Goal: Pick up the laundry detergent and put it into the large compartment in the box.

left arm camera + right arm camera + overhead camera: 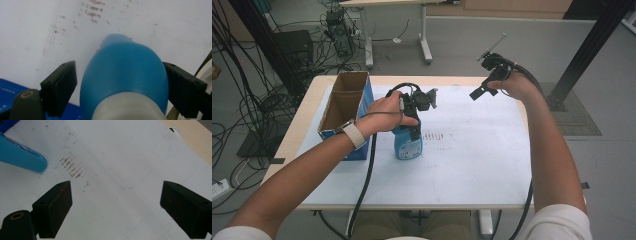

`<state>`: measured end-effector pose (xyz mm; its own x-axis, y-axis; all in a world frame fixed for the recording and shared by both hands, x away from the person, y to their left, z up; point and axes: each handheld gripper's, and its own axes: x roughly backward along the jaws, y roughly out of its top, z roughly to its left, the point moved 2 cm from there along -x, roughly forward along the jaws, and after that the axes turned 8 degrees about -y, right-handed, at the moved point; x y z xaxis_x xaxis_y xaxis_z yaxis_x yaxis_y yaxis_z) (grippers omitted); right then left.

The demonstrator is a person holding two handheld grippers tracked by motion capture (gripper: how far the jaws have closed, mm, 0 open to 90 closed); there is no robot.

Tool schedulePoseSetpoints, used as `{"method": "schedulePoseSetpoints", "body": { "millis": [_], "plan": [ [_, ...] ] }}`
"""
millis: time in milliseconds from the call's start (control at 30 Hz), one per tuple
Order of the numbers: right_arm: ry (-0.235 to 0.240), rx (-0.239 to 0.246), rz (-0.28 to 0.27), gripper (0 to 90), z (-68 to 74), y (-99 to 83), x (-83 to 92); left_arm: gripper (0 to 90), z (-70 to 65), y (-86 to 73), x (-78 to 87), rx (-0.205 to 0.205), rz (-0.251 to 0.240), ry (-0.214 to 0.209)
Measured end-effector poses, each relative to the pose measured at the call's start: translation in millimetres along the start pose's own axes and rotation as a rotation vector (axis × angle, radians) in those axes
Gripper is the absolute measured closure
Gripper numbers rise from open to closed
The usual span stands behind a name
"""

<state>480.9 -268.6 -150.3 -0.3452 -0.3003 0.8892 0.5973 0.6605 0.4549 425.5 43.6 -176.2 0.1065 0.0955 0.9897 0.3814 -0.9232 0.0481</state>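
Honestly, left gripper point(120, 82) straddles the bottle point(125, 72), jaws not quite clamped; one pad has a gap, so it could tip. Right gripper point(116, 202) hangs wide apart.

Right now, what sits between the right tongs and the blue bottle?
Nothing solid: in the high view, bare white sheet with a patch of brown smudge marks separates the right tongs from the blue bottle.
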Motion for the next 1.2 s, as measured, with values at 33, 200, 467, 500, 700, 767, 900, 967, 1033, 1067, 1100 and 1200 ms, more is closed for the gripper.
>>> {"method": "schedulePoseSetpoints", "body": {
  "millis": [33, 200, 467, 500, 700, 767, 900, 967, 1033, 1067, 1100, 1200],
  "plan": [
    [0.000, 0.001, 0.000, 10.7, 0.1, 0.1, 0.0, 19.9, 0.1, -0.1, -0.5, 0.000, -0.001, -0.001],
    [0.000, -0.005, 0.005, 10.7, 0.2, 0.0, 0.2, 22.9, 0.6, -0.6, -2.7, 0.001, -0.002, 0.000],
    [0.001, -0.004, 0.003, 10.6, 0.4, 0.0, 0.1, 28.0, -0.8, -1.4, -3.3, -0.010, -0.003, 0.011],
    [0.001, -0.003, 0.004, 10.6, 0.4, 0.1, 0.2, 28.2, -1.1, -1.4, -3.3, -0.009, -0.003, 0.013],
    [0.000, -0.003, 0.002, 10.6, 0.7, -0.1, 0.8, 37.7, 2.6, -2.6, -2.3, 0.001, -0.009, -0.006],
    [0.001, -0.005, 0.002, 10.6, 0.9, -0.3, 0.9, 37.9, 2.8, -1.6, -2.1, 0.003, -0.004, -0.007],
    [0.000, -0.004, 0.001, 10.6, 1.0, -0.6, 1.5, 38.3, 2.8, -0.6, -2.0, 0.001, 0.000, -0.007],
    [0.000, -0.001, -0.003, 10.6, 0.8, -1.0, 1.6, 38.3, 3.1, -1.1, -2.1, 0.005, -0.003, -0.009],
    [-0.002, -0.003, 0.001, 10.6, 1.0, -0.8, 1.7, 38.3, 3.2, -1.4, -2.2, 0.006, -0.004, -0.009],
    [-0.002, -0.005, 0.002, 10.6, 1.2, -0.7, 1.7, 38.3, 3.3, -1.8, -2.2, 0.010, -0.006, -0.010],
    [-0.002, -0.005, 0.002, 10.6, 1.2, -0.6, 1.7, 38.3, 3.1, -1.8, -2.2, 0.009, -0.006, -0.010],
    [-0.001, -0.003, -0.001, 10.6, 1.5, -0.8, 1.8, 38.2, 2.6, -2.3, -2.4, 0.010, -0.008, -0.009]
  ]
}}
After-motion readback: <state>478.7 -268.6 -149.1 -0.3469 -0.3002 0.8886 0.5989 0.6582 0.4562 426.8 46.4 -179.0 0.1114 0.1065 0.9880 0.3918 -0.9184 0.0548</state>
